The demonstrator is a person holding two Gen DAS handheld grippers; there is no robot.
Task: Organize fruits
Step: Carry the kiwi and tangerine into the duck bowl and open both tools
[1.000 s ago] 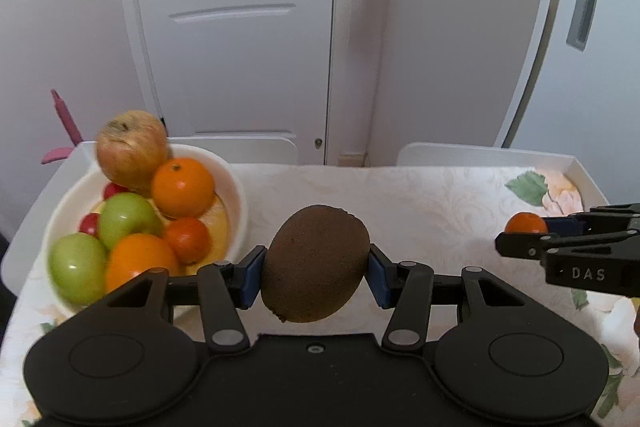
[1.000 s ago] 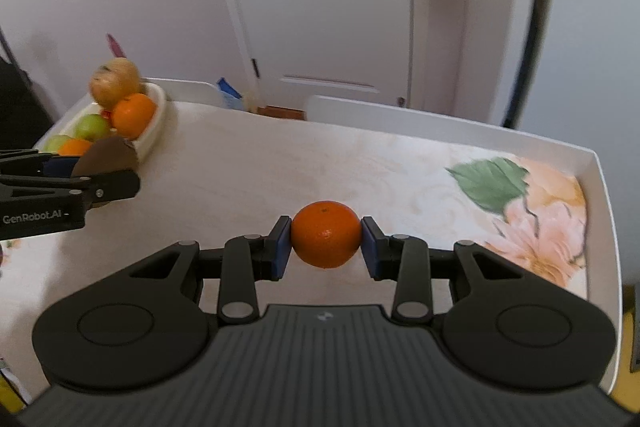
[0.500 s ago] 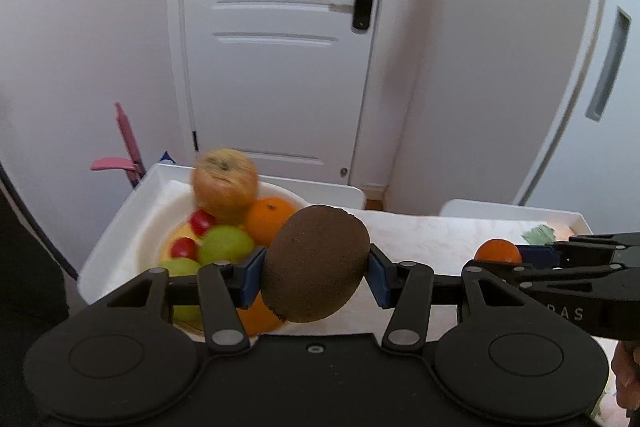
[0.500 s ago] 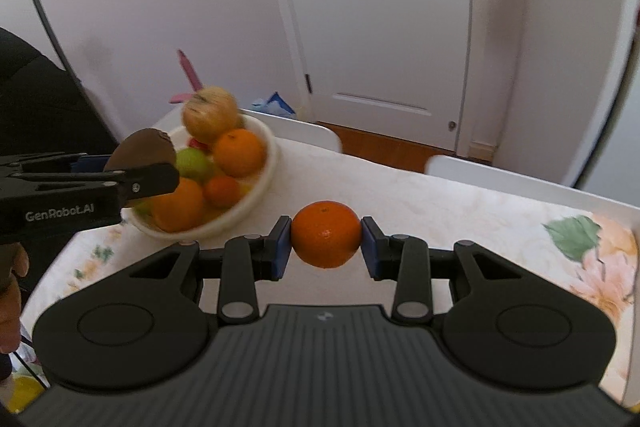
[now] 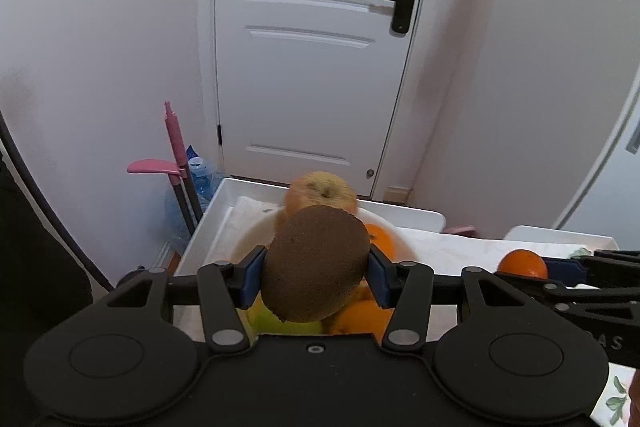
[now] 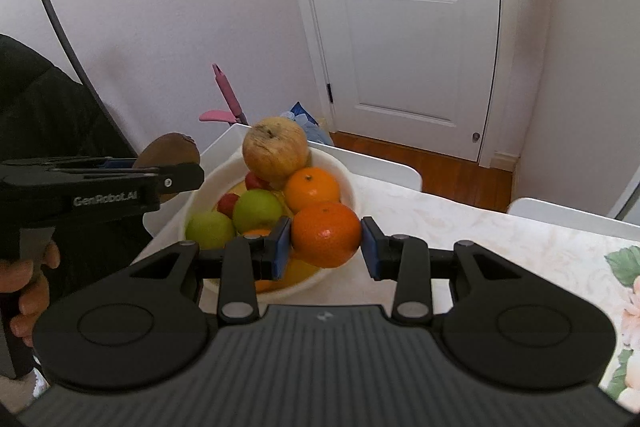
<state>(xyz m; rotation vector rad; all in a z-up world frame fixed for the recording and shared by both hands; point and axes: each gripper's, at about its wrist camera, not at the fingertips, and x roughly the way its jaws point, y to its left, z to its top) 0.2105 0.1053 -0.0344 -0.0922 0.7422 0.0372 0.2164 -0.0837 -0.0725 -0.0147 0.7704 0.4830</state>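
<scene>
My left gripper [image 5: 314, 277] is shut on a brown kiwi [image 5: 316, 263] and holds it above the near side of the white fruit bowl [image 5: 248, 239]. My right gripper [image 6: 326, 241] is shut on an orange mandarin [image 6: 326, 233] over the bowl's right rim [image 6: 344, 175]. The bowl holds a large yellowish apple [image 6: 276, 147] on top, green apples [image 6: 256, 209], oranges [image 6: 312, 187] and small red fruits [image 6: 228, 205]. The left gripper with the kiwi [image 6: 168, 153] shows at the left of the right wrist view. The mandarin [image 5: 522, 263] shows at the right of the left wrist view.
The bowl stands at the left end of a table with a pale floral cloth [image 6: 460, 227] in a white tray [image 5: 216, 215]. Behind are a white door [image 5: 320, 47], a pink-handled tool [image 5: 176, 147] and a water bottle [image 5: 200, 175]. A dark jacket [image 6: 48, 115] is at the left.
Both grippers have moved left and up toward the bowl with their fruits. The kiwi now hangs over the bowl, and the mandarin has reached the bowl's right rim.
</scene>
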